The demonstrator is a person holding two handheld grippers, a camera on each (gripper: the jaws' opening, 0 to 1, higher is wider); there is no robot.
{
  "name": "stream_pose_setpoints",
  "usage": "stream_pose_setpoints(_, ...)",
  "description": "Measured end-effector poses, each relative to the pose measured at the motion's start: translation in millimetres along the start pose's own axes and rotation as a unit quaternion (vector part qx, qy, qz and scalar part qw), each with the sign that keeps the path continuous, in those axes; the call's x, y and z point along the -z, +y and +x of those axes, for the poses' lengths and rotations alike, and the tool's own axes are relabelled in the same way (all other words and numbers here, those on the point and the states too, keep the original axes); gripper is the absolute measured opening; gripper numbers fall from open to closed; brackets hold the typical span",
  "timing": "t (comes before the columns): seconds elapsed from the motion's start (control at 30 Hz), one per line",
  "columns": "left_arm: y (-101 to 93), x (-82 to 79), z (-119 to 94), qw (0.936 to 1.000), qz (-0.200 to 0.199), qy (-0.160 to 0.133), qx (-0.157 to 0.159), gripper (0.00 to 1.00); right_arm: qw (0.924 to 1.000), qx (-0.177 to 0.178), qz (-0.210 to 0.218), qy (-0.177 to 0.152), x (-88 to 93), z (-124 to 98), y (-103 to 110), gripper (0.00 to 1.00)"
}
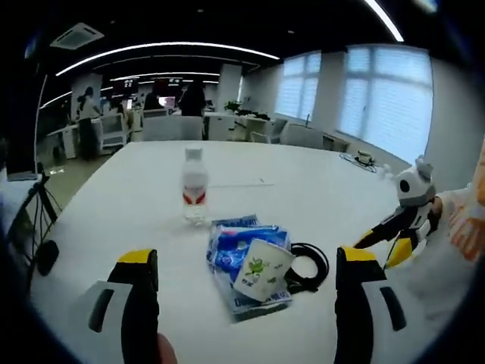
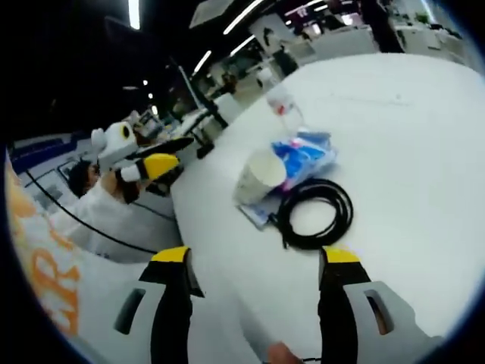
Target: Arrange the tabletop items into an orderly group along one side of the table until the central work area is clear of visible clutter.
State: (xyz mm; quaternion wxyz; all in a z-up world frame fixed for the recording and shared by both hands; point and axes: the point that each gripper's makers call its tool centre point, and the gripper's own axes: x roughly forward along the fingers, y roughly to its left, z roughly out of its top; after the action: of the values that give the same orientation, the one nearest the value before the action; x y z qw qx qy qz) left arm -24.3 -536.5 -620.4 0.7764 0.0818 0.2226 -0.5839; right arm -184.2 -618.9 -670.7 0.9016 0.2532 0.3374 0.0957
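Note:
On the white table (image 1: 129, 197) a clear water bottle (image 1: 195, 186) with a red label stands upright. Nearer to me lies a blue packet (image 1: 241, 241), and a white paper cup (image 1: 263, 267) with a green print rests tilted on it. A coiled black cable (image 1: 312, 265) lies right beside them. My left gripper (image 1: 246, 256) is open, short of this pile, with nothing between its fingers. My right gripper (image 2: 256, 255) is also open, over the table edge near the cable (image 2: 314, 212), cup (image 2: 261, 176), packet (image 2: 307, 155) and bottle (image 2: 286, 106).
The right gripper (image 1: 400, 235) shows at the table's right edge, and the left gripper (image 2: 151, 167) at the left of the right gripper view. A white sleeve with orange lettering (image 2: 45, 265) is close by. Office chairs and desks (image 1: 174, 125) stand beyond the table.

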Motion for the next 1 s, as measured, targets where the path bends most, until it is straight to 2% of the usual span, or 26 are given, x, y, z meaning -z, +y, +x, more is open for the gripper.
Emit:
stream_pose_setpoints(0.1,9.8,7.1,-14.3,0.9992,0.007,-0.006,-0.038,1.00,0.9995,-0.007,-0.028,0.010,-11.9,3.8,0.4,0.65)
stream_pose_setpoints(0.17,9.0,11.1,-22.4,0.9990,-0.015,-0.015,-0.039,1.00,0.9980,-0.013,-0.057,0.021,-22.3,8.9,-0.7,0.64)
stream_pose_setpoints(0.23,4.6,17.2,-28.8,0.9985,-0.040,-0.017,-0.032,1.00,0.9975,-0.017,-0.064,0.025,-33.0,14.9,-2.1,0.63)
stream_pose_setpoints(0.4,-0.7,30.8,-38.5,0.9982,-0.038,-0.014,-0.044,1.00,0.9944,-0.030,-0.095,0.037,-55.9,32.8,-0.9,0.58)
stream_pose_setpoints(0.57,-8.1,45.8,-40.3,0.9977,-0.044,-0.008,-0.052,1.00,0.9872,-0.039,-0.140,0.065,-66.7,55.4,0.7,0.56)
stream_pose_setpoints(0.7,-11.1,52.6,-42.6,0.9964,-0.060,-0.008,-0.058,1.00,0.9805,-0.045,-0.169,0.090,-70.6,77.9,1.0,0.51)
stream_pose_setpoints(0.8,-11.3,54.8,-47.2,0.9966,-0.044,-0.013,-0.068,1.00,0.9745,-0.046,-0.191,0.109,-68.2,93.9,0.0,0.49)
stream_pose_setpoints(0.9,-9.5,52.1,-53.9,0.9956,-0.039,-0.025,-0.081,1.00,0.9737,-0.046,-0.192,0.113,-67.1,104.7,-1.9,0.45)
stream_pose_setpoints(1.0,-8.9,51.8,-62.9,0.9935,-0.043,-0.039,-0.098,1.00,0.9783,-0.047,-0.167,0.113,-64.2,111.3,-2.0,0.43)
